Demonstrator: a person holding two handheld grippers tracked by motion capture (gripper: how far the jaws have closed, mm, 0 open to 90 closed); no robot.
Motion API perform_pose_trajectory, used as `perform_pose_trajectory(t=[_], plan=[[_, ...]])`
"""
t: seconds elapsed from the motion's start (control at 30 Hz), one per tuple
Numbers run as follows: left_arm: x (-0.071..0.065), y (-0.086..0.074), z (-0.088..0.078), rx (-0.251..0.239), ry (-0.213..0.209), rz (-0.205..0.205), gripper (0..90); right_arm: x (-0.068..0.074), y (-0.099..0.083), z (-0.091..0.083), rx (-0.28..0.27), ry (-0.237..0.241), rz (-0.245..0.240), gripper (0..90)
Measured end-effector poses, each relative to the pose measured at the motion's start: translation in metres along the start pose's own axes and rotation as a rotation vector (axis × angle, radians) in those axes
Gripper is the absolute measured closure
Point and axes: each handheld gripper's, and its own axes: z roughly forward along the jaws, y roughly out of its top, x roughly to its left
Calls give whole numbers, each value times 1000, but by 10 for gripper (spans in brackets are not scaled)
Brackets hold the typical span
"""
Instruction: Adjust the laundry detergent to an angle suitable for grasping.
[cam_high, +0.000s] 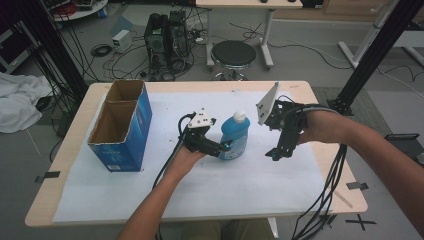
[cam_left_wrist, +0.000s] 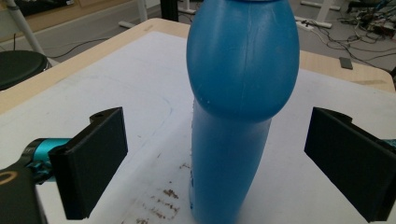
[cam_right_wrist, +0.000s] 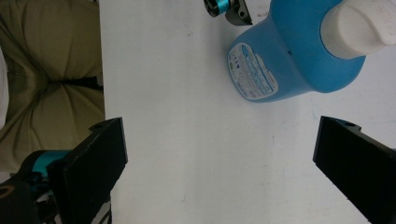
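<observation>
A blue bottle (cam_high: 235, 136) stands upright near the middle of the counter (cam_high: 300, 90), on a white sheet (cam_high: 165, 100). The left hand-held gripper (cam_high: 223, 146) reaches it from the left, jaws spread wide either side of the bottle's body and clear of it; in the left gripper view the bottle (cam_left_wrist: 238, 112) runs off the top edge, its cap cut away. The right hand-held gripper (cam_high: 276, 154) hangs above the sheet just right of the bottle, jaws spread and holding nothing. From above, its camera catches the white cap (cam_right_wrist: 362, 25) partly cropped and a label (cam_right_wrist: 252, 70) too small to read. A box (cam_high: 122, 125) stands well apart at the left.
</observation>
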Motion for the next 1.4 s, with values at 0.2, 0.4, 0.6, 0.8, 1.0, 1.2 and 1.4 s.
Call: perform_pose_trajectory(t=[0.2,0.4,0.6,0.8,1.0,1.2,1.4], plan=[[-2,-3,16,-35,-25,-34,59,0,1,2,-3,3,19,19],[-3,-5,30,-4,-46,-10,59,-2,3,3,-1,9,18,19],[-7,-5,41,-48,-47,-57,59,-4,1,2,1,11,21,19],[-6,-6,47,-45,-31,-68,59,-5,0,1,-9,7,25,19],[-7,-7,52,-48,-20,-74,59,-6,-1,0,-13,4,25,19],[-7,-7,50,-58,-25,-73,125,-6,-2,-1,-17,3,27,19],[-6,-7,51,-53,-25,-76,125,-5,-1,-1,-13,4,28,19]])
